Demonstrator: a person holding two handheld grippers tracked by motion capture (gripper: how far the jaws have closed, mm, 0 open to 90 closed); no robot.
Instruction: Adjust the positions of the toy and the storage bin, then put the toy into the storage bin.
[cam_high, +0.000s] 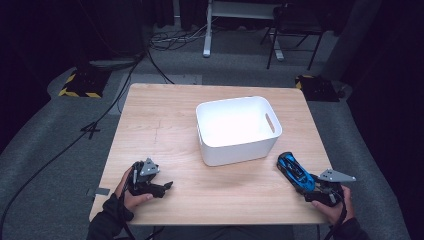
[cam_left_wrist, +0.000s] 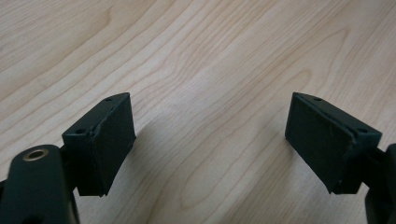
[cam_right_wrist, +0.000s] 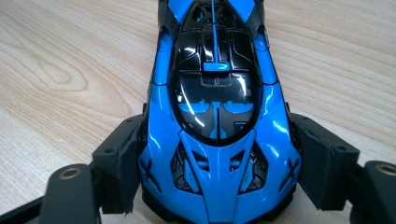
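Left gripper (cam_high: 167, 185) lower left of the high view, jaws spread wide over bare table (cam_high: 165, 125), holding nothing; right gripper (cam_high: 311, 189) lower right, clamped on the blue toy car (cam_high: 295, 171).

Gripped at one end, long axis running up-left out of the jaws toward the white bin (cam_high: 237, 129) at centre. Bin just beyond the car's free end; right hand nearer, left well apart.

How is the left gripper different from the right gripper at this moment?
The left gripper has its jaws wide apart with bare wood between them; the right gripper is closed on the sides of a blue toy car. The left gripper sits near the table's left front corner, the right near its right front. A hand holds each.
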